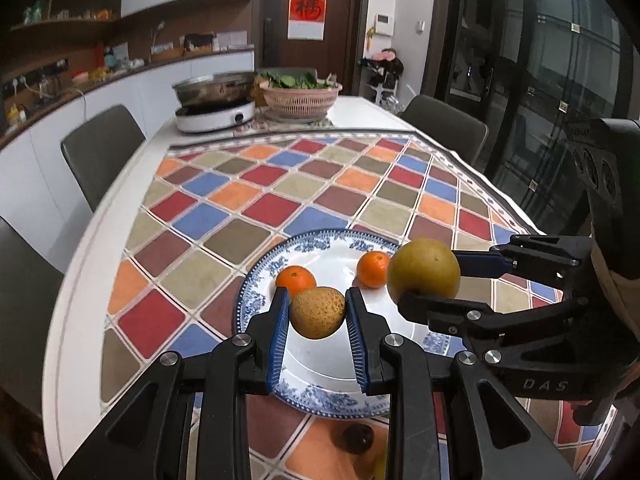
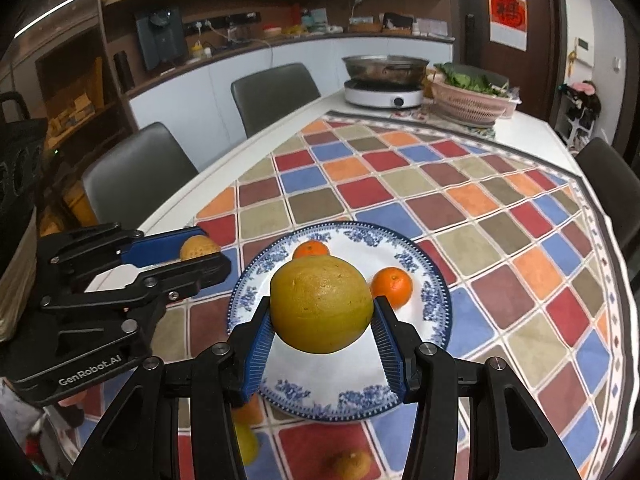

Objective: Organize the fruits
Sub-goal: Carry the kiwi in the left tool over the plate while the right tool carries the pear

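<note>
A blue-and-white plate (image 1: 316,396) (image 2: 434,280) lies on the chequered tablecloth and holds two tangerines (image 1: 295,279) (image 1: 373,269) (image 2: 392,286) (image 2: 311,249). My left gripper (image 1: 318,312) is shut on a small tan fruit (image 1: 318,312) above the plate's near side; it also shows in the right wrist view (image 2: 198,247). My right gripper (image 2: 322,312) is shut on a large yellow-green pear (image 2: 322,306) (image 1: 424,274) above the plate, to the right of the left gripper.
More fruit lies on the cloth near the front edge: a dark one (image 1: 358,438), an orange one (image 2: 352,464) and a yellow one (image 2: 246,442). An induction cooker with a pot (image 1: 216,110) and a pink basket of greens (image 1: 300,98) stand at the far end. Chairs (image 1: 102,156) surround the table.
</note>
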`<state>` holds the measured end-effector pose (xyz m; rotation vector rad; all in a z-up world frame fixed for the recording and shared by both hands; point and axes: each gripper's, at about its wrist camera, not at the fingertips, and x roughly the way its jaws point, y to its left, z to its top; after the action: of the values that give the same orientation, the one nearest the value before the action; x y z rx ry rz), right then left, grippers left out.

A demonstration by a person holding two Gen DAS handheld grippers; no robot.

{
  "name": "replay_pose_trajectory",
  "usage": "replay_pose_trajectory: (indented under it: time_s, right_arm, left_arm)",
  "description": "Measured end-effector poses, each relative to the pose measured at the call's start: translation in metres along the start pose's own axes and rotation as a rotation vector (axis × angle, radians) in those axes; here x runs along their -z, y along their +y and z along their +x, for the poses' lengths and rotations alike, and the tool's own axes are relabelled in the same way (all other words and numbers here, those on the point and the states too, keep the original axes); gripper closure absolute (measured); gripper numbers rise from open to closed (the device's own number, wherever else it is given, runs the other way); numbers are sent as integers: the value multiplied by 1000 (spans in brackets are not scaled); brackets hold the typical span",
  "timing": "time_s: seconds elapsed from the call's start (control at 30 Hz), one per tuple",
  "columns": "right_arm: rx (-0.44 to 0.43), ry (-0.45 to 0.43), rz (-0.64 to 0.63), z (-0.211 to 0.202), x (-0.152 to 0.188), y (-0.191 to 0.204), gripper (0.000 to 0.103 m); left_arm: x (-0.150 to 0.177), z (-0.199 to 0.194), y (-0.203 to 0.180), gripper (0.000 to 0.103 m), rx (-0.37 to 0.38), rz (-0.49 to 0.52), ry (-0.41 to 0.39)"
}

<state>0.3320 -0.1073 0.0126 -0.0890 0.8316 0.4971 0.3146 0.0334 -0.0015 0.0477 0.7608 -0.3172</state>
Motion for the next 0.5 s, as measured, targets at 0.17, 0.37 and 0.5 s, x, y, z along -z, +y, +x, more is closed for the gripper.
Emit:
replay_pose_trajectory:
  time_s: [0.17,0.37,0.5]
  right_arm:
    - [10,43,-15,24,-4,-4,54]
    - [8,107,-23,49,-4,-12,54]
    - [5,143,-12,63,0,-16,54]
  left_arm:
    - [-1,27,9,75,3,-6,63]
    - [3,56,19,75,19,-34,138]
    - [5,71,21,75,12,-33,176]
